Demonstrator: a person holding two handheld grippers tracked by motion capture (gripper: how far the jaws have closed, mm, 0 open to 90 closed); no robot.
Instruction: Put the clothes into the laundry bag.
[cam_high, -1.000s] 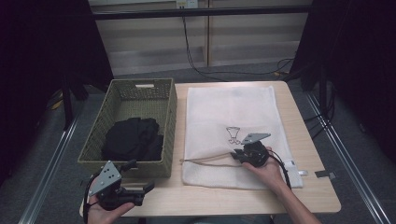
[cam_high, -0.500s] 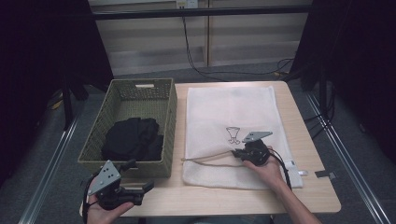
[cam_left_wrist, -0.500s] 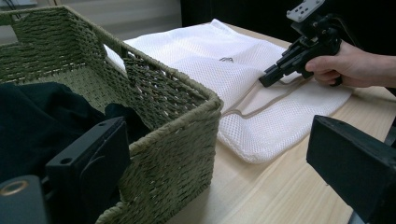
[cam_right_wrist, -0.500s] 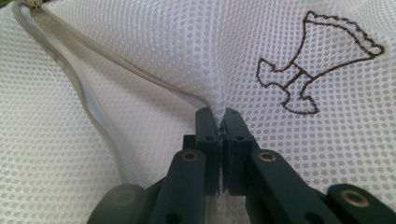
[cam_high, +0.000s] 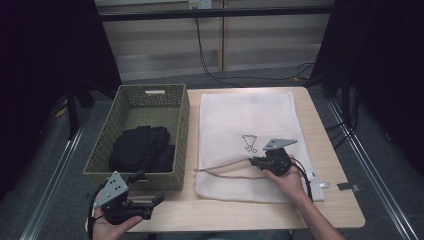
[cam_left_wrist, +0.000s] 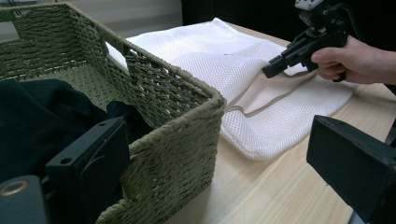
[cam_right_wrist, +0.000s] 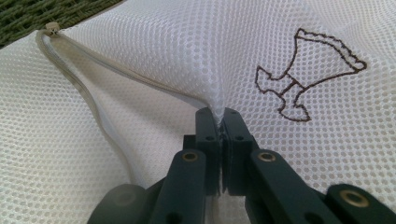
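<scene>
— Black jaws of the right tool (cam_right_wrist: 218, 122) are clenched on a fold of the white mesh bag (cam_right_wrist: 140, 60), pinching the top layer beside its zip edge, low and centre in the right tool's view. Which step is this, would you say?

— Opening the bag, I judge. In the high view the right tool (cam_high: 257, 162) sits on the lower middle of the bag (cam_high: 250, 115), which lies flat on the table (cam_high: 330, 150), right of centre.

— And the left tool?

— Released: its jaws stand wide apart at the lower left of the high view (cam_high: 150, 202), off the near table edge, holding nothing.

— So what does the next move call for?

— Lifting the pinched layer so the mouth gapes, then sending the left tool to the black clothes (cam_high: 142, 149).

— Where are they?

— Heaped in the green wicker basket (cam_high: 181, 117), left of the bag and just beside it.

— Anything in the way?

— The near basket wall (cam_left_wrist: 177, 135) rises between the left tool and the clothes; it must go over that. Cables (cam_high: 235, 75) lie on the floor far beyond.
</scene>
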